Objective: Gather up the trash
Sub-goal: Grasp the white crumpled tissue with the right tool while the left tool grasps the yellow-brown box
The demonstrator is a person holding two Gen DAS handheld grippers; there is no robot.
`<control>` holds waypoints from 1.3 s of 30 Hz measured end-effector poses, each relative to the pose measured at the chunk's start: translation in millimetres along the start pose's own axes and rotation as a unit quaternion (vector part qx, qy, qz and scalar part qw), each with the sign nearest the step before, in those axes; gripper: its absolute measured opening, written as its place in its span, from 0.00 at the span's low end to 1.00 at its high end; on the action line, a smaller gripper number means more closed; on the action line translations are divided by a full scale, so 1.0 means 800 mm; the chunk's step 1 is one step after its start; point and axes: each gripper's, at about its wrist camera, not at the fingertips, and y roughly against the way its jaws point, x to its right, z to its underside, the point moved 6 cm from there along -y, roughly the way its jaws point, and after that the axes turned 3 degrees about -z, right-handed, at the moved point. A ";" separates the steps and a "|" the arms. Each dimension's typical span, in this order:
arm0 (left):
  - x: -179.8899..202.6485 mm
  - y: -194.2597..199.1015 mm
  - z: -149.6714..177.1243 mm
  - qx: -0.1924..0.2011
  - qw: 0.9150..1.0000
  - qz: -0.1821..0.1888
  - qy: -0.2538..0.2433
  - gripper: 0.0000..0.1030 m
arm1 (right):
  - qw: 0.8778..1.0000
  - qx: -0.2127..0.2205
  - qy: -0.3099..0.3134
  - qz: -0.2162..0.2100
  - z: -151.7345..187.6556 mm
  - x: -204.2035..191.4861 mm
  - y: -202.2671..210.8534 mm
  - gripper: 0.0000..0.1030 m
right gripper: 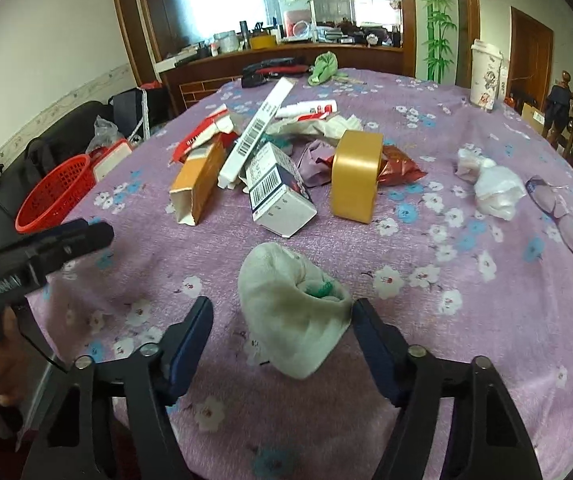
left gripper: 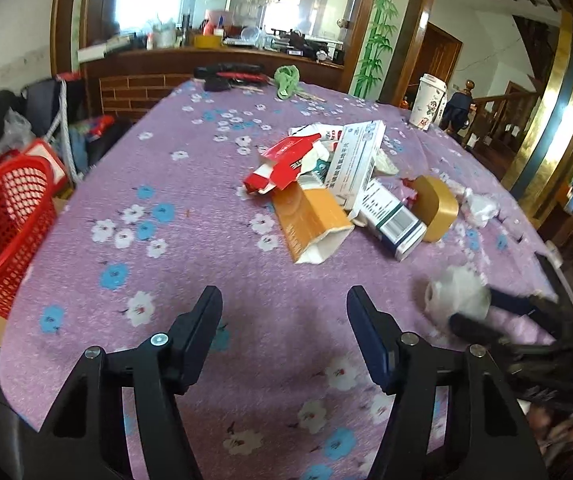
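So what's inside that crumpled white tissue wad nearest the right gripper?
In the right wrist view, the white tissue wad has an opening facing the camera, with a small bit of green material showing inside. The tissue's folds cover anything deeper, so no more can be made out.

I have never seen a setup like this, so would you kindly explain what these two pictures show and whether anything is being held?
A person holds a two-finger gripper in each hand; a camera on each looks along its fingers. One picture is from the left gripper, the other from the right gripper. On the flowered tablecloth lie trash boxes, a gold tape roll and a crumpled white wad. A red basket stands beside the table. The wad sits between the right gripper's fingers, which do not yet clamp it. The left gripper is open over bare cloth.
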 end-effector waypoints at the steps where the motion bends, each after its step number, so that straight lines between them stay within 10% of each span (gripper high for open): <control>1: 0.002 -0.001 -0.004 -0.004 1.000 0.007 0.003 0.62 | 1.000 -0.003 0.003 0.007 0.000 0.002 -0.004 0.49; 17: 0.051 -0.077 -0.051 -0.038 0.998 -0.040 -0.016 0.64 | 0.999 0.022 -0.031 -0.009 0.007 0.033 0.019 0.35; 28: 0.024 -0.109 -0.056 -0.051 0.998 -0.045 -0.004 0.20 | 0.999 0.029 -0.032 -0.020 0.008 0.032 0.022 0.35; 39: 0.046 -0.043 -0.026 -0.019 0.999 0.006 -0.033 0.20 | 0.998 0.045 -0.034 -0.017 0.000 0.027 0.040 0.35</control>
